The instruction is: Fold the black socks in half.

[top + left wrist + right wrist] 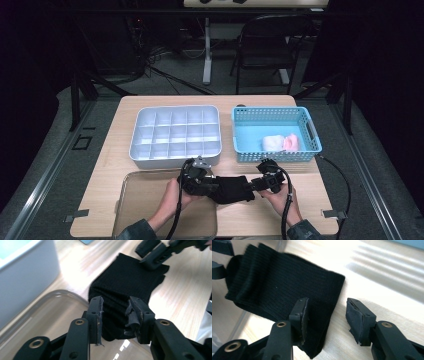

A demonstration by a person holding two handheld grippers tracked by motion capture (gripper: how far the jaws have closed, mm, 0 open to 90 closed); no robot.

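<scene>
No legible markings. Black sock (125, 287) between spread left gripper (115, 315); right gripper (325, 317) spread over its edge; blue basket (275, 116) beyond.

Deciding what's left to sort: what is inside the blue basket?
In the blue basket, a white bundle and a pink one lie at the front right; the near wall hides the floor there.
</scene>
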